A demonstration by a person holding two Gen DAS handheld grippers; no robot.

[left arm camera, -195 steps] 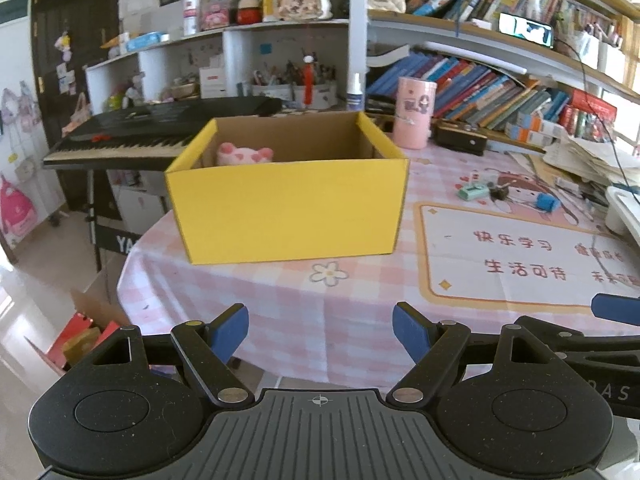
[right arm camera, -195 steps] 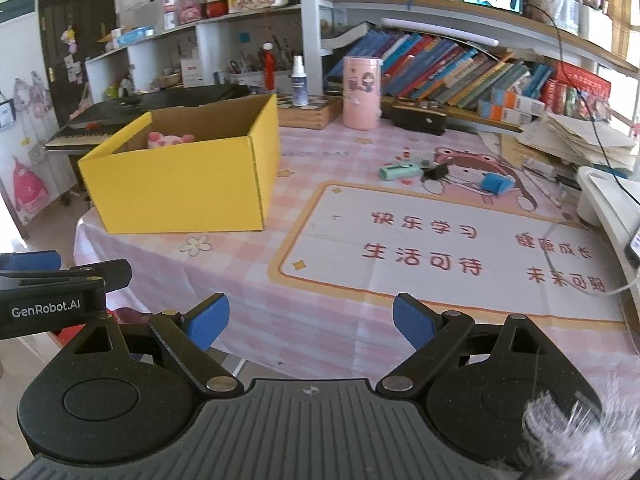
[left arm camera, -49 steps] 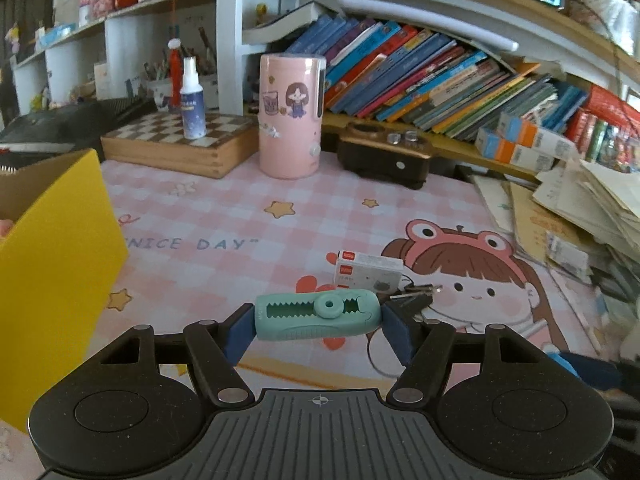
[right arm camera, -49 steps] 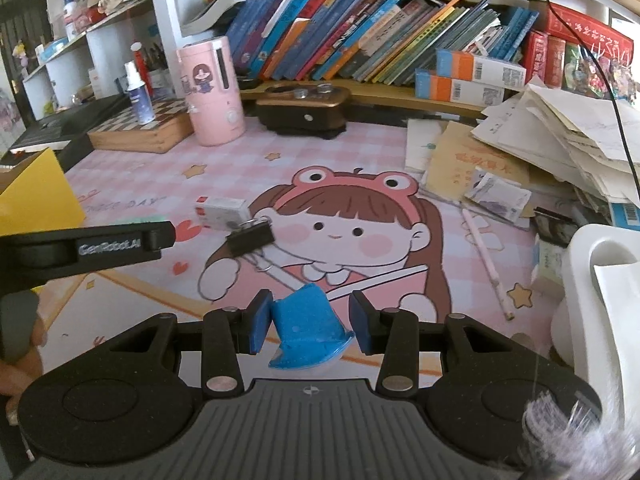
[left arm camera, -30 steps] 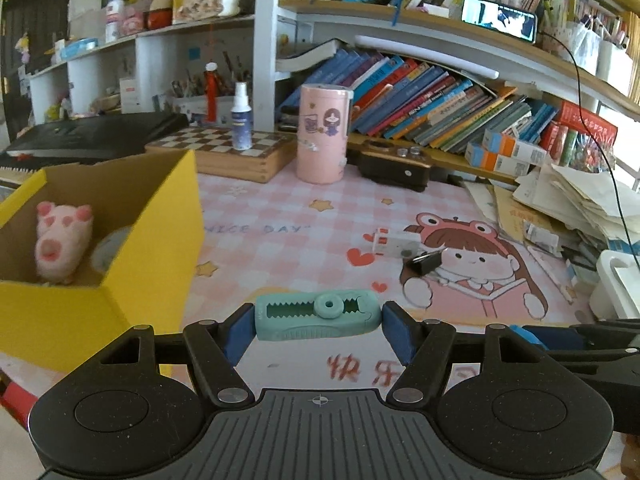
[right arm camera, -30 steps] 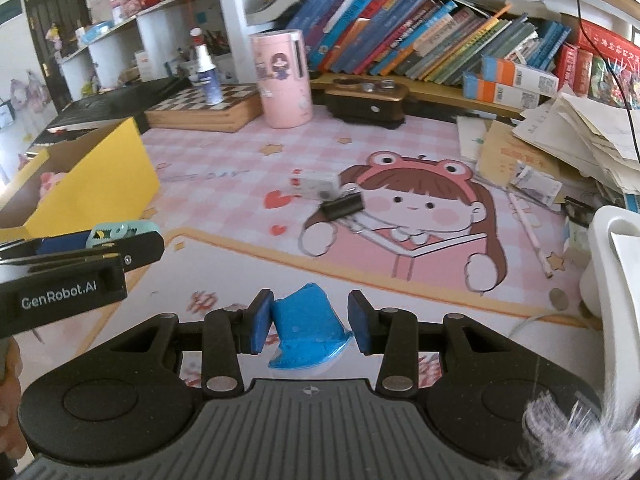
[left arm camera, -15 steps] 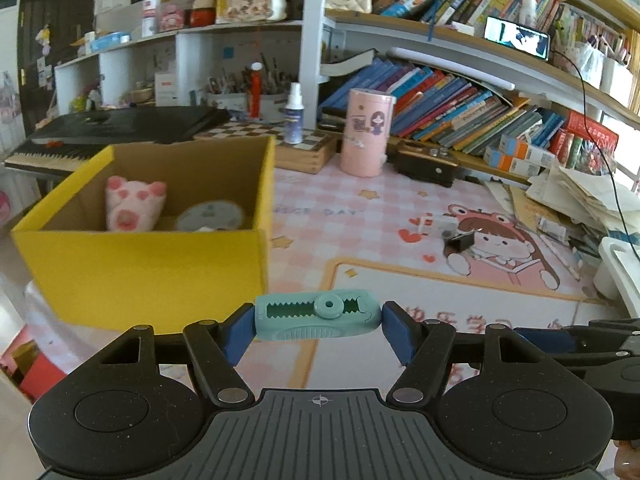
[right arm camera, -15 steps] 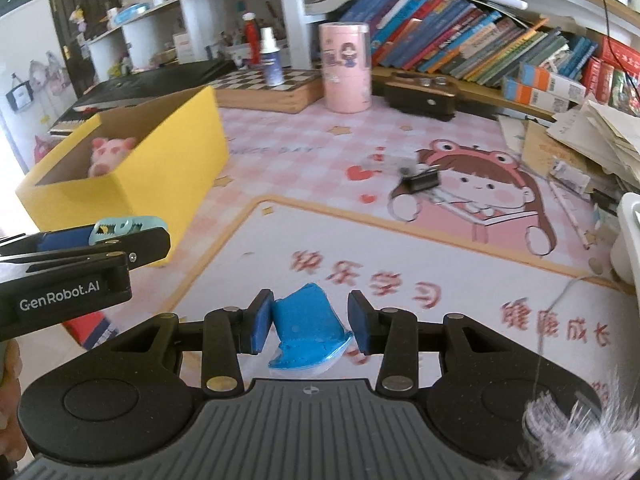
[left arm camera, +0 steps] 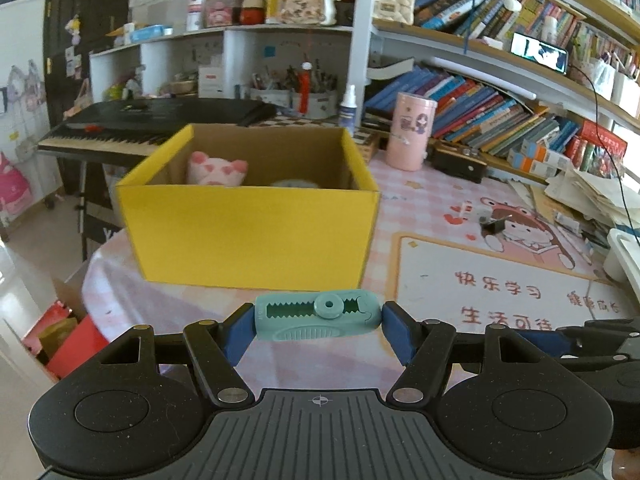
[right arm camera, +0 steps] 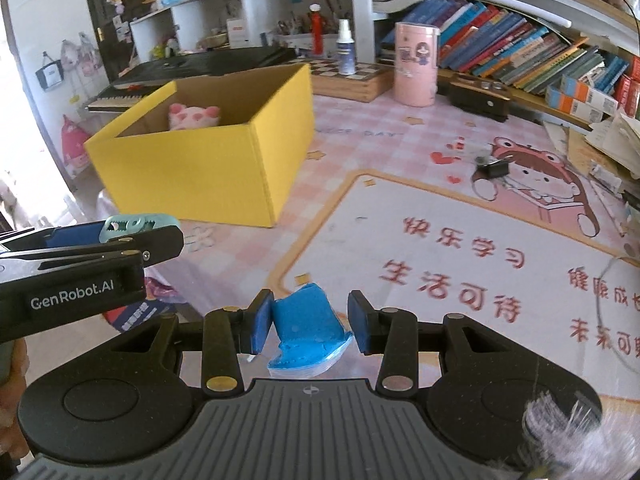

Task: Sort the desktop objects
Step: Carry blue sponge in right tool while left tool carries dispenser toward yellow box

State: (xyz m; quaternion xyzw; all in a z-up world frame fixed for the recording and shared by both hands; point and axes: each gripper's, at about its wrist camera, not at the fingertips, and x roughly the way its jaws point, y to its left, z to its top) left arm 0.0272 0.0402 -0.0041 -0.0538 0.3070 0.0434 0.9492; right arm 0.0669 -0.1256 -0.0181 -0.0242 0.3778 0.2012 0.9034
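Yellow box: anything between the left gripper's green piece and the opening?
Only the yellow box's own near wall, which rises between the green correction-tape dispenser in the left gripper and the open top. The dispenser would probably need to go over that wall. Inside, a pink plush sits at the back left.

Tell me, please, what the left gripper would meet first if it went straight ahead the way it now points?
Most likely the near wall of the yellow box. The left gripper, shut on the teal correction tape, faces that wall about level with it, below the rim; depth is uncertain.
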